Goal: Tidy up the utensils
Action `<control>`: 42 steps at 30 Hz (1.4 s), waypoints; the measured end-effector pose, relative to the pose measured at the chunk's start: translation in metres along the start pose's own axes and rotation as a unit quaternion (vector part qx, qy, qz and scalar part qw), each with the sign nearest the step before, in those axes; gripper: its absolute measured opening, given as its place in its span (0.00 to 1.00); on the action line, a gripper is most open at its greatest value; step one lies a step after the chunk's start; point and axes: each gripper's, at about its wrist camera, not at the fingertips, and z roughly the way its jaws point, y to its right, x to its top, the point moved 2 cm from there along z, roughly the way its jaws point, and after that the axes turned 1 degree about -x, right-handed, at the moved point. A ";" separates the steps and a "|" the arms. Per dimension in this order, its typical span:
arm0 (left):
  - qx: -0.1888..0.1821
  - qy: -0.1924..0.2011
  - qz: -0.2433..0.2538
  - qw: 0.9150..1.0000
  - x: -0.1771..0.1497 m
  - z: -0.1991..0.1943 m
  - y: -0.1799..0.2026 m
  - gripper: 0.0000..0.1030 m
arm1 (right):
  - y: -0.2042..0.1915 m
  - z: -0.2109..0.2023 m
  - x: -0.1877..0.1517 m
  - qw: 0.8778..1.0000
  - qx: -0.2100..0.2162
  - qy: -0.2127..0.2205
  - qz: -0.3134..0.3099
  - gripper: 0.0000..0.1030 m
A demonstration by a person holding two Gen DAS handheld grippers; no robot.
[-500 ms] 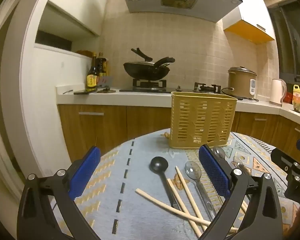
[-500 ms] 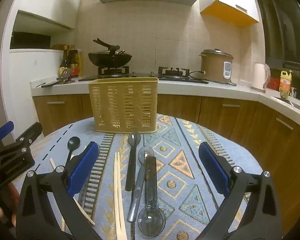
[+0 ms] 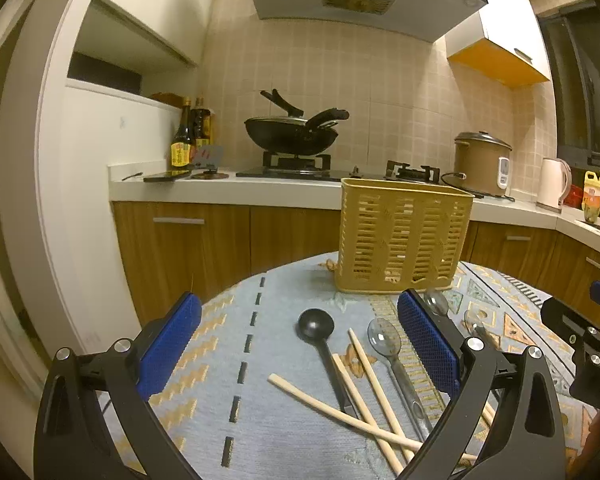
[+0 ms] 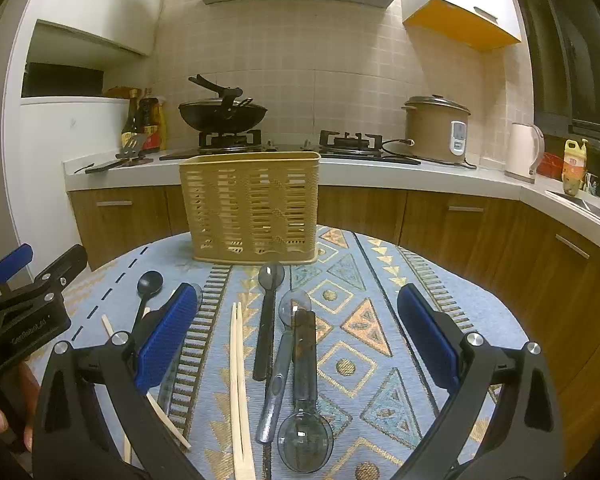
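Note:
A tan slotted utensil basket (image 3: pixel 404 236) (image 4: pixel 250 208) stands upright at the far side of the round table. In the left wrist view, my left gripper (image 3: pixel 300 344) is open and empty above a black spoon (image 3: pixel 320 340), a clear spoon (image 3: pixel 388 344) and crossed wooden chopsticks (image 3: pixel 360 392). In the right wrist view, my right gripper (image 4: pixel 298 340) is open and empty above a black spoon (image 4: pixel 268 316), two clear spoons (image 4: pixel 304 392) and a pair of chopsticks (image 4: pixel 238 384) lying side by side.
The table has a blue patterned cloth (image 4: pixel 380 320). Behind it runs a kitchen counter (image 4: pixel 380 172) with a wok (image 4: pixel 222 114), rice cooker (image 4: pixel 436 128) and kettle (image 4: pixel 524 152). The left gripper's body shows at the right wrist view's left edge (image 4: pixel 20 312).
Both views have shifted only slightly. The utensils lie as before and both grippers stay open.

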 end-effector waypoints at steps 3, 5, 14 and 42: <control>-0.001 -0.007 0.000 1.000 0.001 0.002 0.000 0.93 | 0.000 0.001 0.000 1.000 0.004 -0.001 0.001 0.93; -0.001 -0.007 0.000 1.000 0.001 0.002 0.000 0.93 | 0.000 0.001 -0.001 1.000 0.007 0.000 0.001 0.93; -0.002 -0.009 0.004 1.000 0.000 0.005 -0.002 0.93 | -0.001 0.000 -0.001 1.000 0.011 0.002 0.004 0.93; 0.001 -0.008 0.011 1.000 0.000 0.002 0.000 0.93 | -0.003 0.003 -0.003 1.000 0.012 -0.004 0.005 0.93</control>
